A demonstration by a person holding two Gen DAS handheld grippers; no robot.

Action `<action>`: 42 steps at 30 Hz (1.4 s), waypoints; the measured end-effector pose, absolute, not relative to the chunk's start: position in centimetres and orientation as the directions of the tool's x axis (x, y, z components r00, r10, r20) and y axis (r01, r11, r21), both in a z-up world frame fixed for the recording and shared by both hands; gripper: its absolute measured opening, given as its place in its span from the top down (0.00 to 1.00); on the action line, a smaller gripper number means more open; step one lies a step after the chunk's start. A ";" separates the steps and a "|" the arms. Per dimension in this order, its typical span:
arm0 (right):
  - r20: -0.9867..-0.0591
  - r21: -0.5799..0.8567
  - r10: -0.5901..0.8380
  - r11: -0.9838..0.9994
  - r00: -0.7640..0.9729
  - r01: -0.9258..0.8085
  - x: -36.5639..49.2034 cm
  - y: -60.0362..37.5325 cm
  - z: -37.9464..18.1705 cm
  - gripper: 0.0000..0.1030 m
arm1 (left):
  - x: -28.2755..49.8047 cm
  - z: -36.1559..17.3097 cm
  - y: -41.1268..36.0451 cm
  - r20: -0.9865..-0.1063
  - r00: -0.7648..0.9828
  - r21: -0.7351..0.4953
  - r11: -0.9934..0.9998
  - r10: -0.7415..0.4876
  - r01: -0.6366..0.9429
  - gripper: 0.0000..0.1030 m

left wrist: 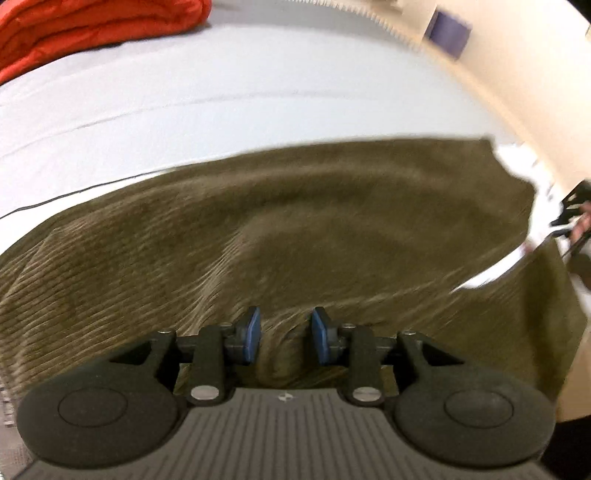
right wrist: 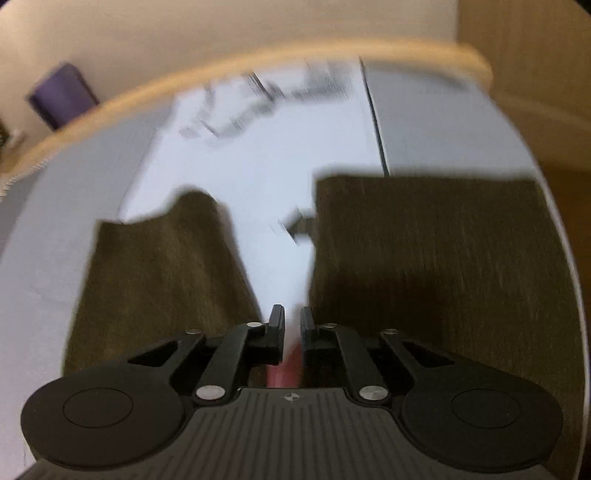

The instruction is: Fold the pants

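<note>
Pants (left wrist: 295, 229) across the bed (left wrist: 221, 92); left fingers (left wrist: 252, 334) apart, right fingers (right wrist: 277, 325) near-closed, grip uncertain.

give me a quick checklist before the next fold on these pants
1. Left gripper on the olive-brown corduroy pants: jaws apart, fabric bunched between; grip cannot tell.
2. Right gripper grip: jaws nearly shut, contents blurred; cannot tell.
3. Two pant legs laid together: not ok, white sheet shows between them.
4. Fabric flat: not ok, rippled.
5. Folded orange blanket away from the pants: ok.
</note>
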State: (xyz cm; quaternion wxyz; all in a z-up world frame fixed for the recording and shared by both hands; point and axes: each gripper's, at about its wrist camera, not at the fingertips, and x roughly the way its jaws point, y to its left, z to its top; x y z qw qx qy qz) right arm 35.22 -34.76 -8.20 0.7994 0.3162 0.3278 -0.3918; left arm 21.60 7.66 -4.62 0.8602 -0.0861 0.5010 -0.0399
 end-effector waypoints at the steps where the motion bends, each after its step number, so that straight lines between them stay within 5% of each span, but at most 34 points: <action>1: -0.756 0.266 -0.417 0.509 0.504 0.819 35.1 -34.4 -7.7 0.89 | 21.5 -4.5 7.7 -0.851 0.498 -0.201 0.979 -0.165 -0.019 0.67; 8: -0.707 0.415 -0.206 0.654 0.677 0.632 34.7 -30.7 -5.1 0.81 | 20.7 -3.3 10.8 -0.848 0.528 -0.149 0.980 -0.056 -0.135 0.67; 13: -0.651 0.451 -0.020 0.794 0.758 0.409 33.8 -24.7 -2.2 0.80 | 19.9 -1.1 18.7 -0.831 0.541 -0.080 0.934 0.131 -0.349 0.67; 16: -0.606 0.433 0.089 0.870 0.790 0.234 32.9 -20.4 0.5 0.79 | 19.1 -1.2 23.5 -0.855 0.481 -0.060 0.885 0.193 -0.462 0.60; 18: -0.598 0.434 0.159 0.888 0.786 0.150 31.9 -17.7 2.6 0.78 | 18.5 -1.4 26.4 -0.868 0.454 -0.069 0.857 0.200 -0.510 0.46; 24: -0.549 0.463 0.395 0.877 0.737 -0.125 27.8 -10.9 4.0 0.62 | 17.1 -3.9 30.9 -0.913 0.368 -0.074 0.817 0.175 -0.571 0.32; 27: -0.616 0.347 0.329 0.929 0.716 -0.129 27.4 -8.5 1.1 0.62 | 16.8 -5.4 31.7 -0.930 0.333 -0.066 0.820 0.156 -0.569 0.30; 32: -0.717 0.452 0.405 0.890 0.567 -0.065 29.0 -6.8 -2.1 0.61 | 16.3 -6.6 32.7 -0.937 0.317 -0.059 0.826 0.148 -0.561 0.23; 42: -0.702 0.371 0.365 0.920 0.611 -0.125 31.7 -4.4 -2.4 0.61 | 16.7 -8.6 32.5 -0.942 0.318 -0.092 0.830 0.107 -0.551 0.23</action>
